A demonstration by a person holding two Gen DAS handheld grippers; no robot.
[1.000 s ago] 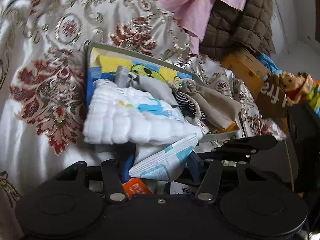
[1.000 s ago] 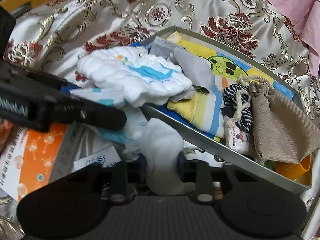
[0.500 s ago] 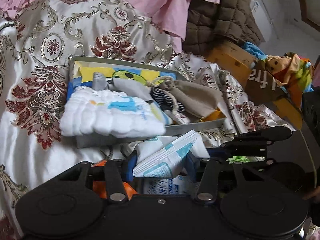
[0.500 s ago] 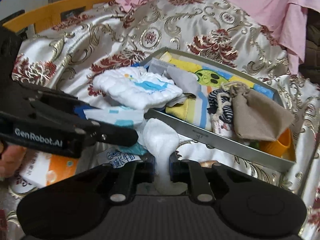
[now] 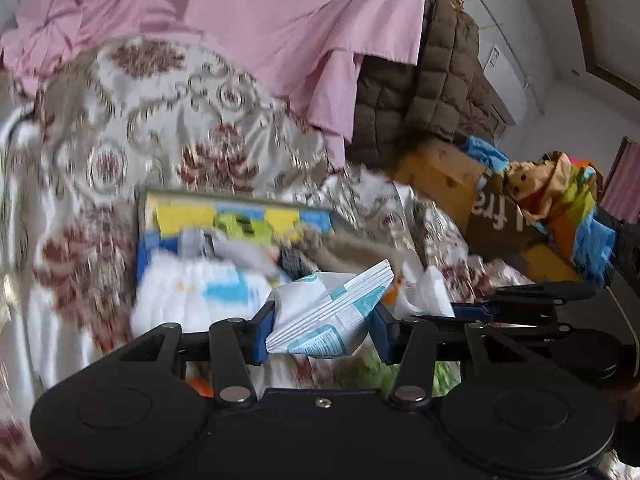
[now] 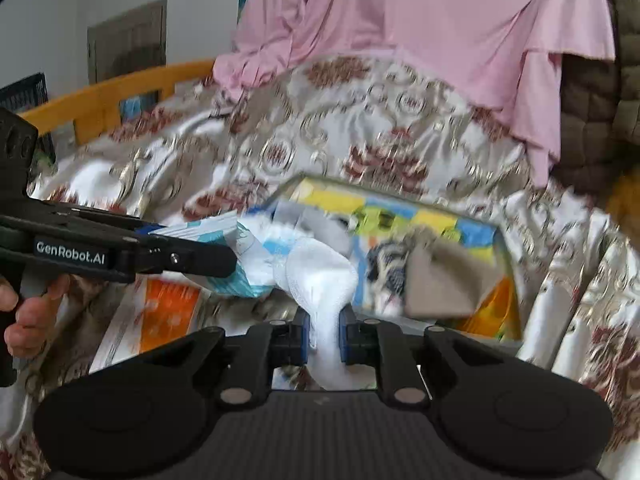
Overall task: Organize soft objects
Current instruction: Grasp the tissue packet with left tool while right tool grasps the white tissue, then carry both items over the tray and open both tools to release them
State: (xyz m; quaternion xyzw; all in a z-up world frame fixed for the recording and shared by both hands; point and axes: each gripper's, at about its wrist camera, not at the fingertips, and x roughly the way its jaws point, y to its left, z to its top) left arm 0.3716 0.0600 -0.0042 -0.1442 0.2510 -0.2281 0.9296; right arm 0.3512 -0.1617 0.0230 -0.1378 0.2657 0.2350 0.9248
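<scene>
bedspread (image 5: pixel 168 128); tissue pack (image 5: pixel 332 312) angled up-right

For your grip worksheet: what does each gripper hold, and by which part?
Left gripper: tissue pack, by its sides. Right gripper: white cloth, by its lower end.

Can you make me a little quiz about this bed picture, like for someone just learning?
1. True or false: the right gripper is shut on a white cloth.
2. What does the left gripper hold: A a packet, B a brown pouch, C a pink sheet?
3. Fill in: the tray lies on a patterned ____.

Key: 1 true; 2 A; 3 bedspread.
</scene>
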